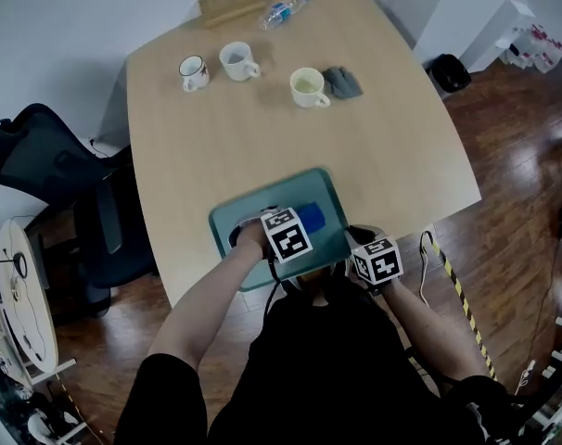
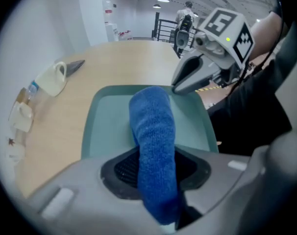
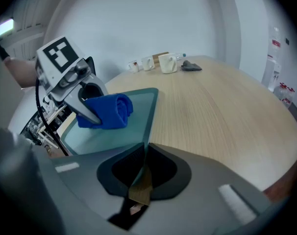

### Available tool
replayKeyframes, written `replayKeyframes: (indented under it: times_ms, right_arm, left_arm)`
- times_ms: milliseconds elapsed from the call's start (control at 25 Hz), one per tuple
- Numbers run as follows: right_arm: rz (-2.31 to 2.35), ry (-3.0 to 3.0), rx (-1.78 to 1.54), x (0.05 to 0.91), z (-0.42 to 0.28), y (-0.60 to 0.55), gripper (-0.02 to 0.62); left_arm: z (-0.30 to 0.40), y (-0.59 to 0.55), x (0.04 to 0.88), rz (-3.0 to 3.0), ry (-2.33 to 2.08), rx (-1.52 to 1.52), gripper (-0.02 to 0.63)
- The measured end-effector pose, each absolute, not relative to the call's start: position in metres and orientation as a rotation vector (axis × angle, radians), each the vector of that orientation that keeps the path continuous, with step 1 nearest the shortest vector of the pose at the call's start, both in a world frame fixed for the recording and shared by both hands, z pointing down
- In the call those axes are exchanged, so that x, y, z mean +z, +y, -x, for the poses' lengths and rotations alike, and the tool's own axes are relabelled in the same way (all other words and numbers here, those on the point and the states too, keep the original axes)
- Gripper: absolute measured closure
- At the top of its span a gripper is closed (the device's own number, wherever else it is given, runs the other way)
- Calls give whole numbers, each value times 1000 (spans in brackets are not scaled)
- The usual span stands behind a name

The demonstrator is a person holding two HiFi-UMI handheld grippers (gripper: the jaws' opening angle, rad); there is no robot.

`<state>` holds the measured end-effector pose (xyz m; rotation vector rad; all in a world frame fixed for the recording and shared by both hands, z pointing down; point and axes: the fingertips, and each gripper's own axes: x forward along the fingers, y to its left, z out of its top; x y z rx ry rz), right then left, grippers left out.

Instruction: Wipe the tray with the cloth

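A teal tray (image 1: pixel 259 198) lies at the near edge of the wooden table (image 1: pixel 262 128). My left gripper (image 1: pixel 295 235) points steeply down over the tray, shut on a rolled blue cloth (image 1: pixel 315 220). In the left gripper view the cloth (image 2: pixel 152 136) runs up between the jaws and rests on the tray floor (image 2: pixel 107 126). My right gripper (image 1: pixel 360 248) sits at the tray's near right corner. In the right gripper view its jaws (image 3: pixel 142 168) are shut on the tray's rim (image 3: pixel 149 116), with the left gripper (image 3: pixel 85 106) and cloth (image 3: pixel 111 110) beyond.
At the far side of the table stand three mugs (image 1: pixel 195 71) (image 1: pixel 237 61) (image 1: pixel 308 87), a grey rag (image 1: pixel 342 82), a water bottle (image 1: pixel 284 9) and a wooden box (image 1: pixel 231 3). A dark office chair (image 1: pixel 49 156) stands left of the table.
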<state>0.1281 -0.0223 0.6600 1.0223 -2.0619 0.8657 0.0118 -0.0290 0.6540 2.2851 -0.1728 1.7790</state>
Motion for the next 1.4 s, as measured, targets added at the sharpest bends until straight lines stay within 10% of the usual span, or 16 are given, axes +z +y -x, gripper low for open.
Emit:
replayKeyframes:
  times_ms: [560, 1400]
  right_arm:
    - [-1013, -2075, 896, 662, -131, -19, 566]
    - [-1024, -2041, 873, 663, -131, -22, 566]
  left_arm:
    - [28, -116, 652, -2214, -440, 1908, 458]
    - [-24, 65, 653, -2346, -57, 1819, 466]
